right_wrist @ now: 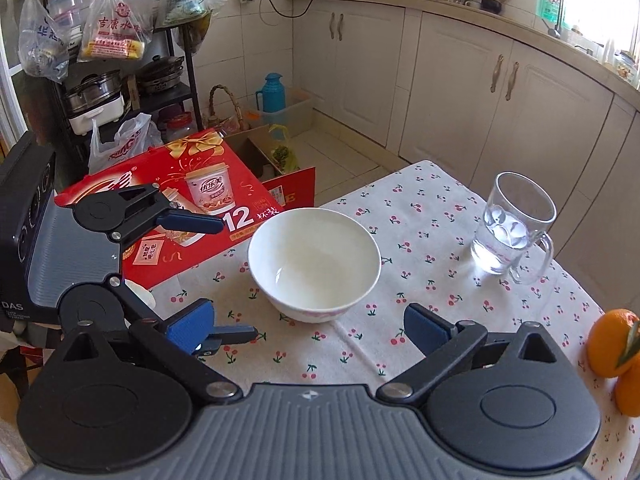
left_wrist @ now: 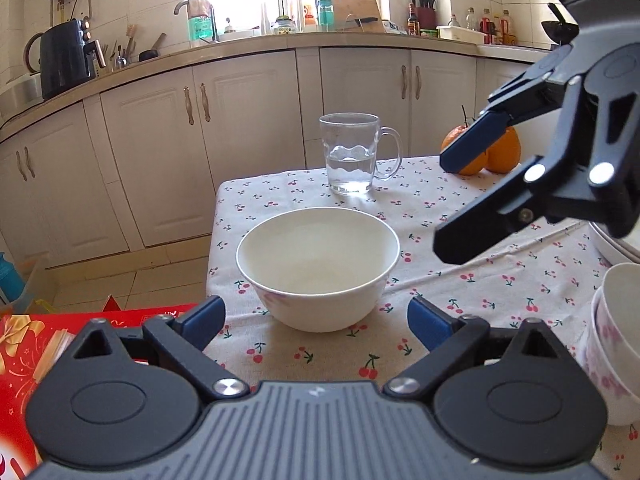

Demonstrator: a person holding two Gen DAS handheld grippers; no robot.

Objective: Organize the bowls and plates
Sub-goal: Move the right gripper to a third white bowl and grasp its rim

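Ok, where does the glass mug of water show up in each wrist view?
Left wrist view: the glass mug stands upper centre, on the tablecloth behind the white bowl.
Right wrist view: the mug stands at the right, beyond and right of the bowl.
Shared landmark: the white bowl, centred in both.

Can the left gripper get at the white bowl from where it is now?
Probably yes. The left gripper is open with the white bowl straight ahead between its fingers' line, nothing between them; the right gripper hovers off to the side.

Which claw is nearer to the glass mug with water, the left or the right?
Right. The right claw hangs open above the table, just beside the glass mug. The left claw is open, with the white bowl between.
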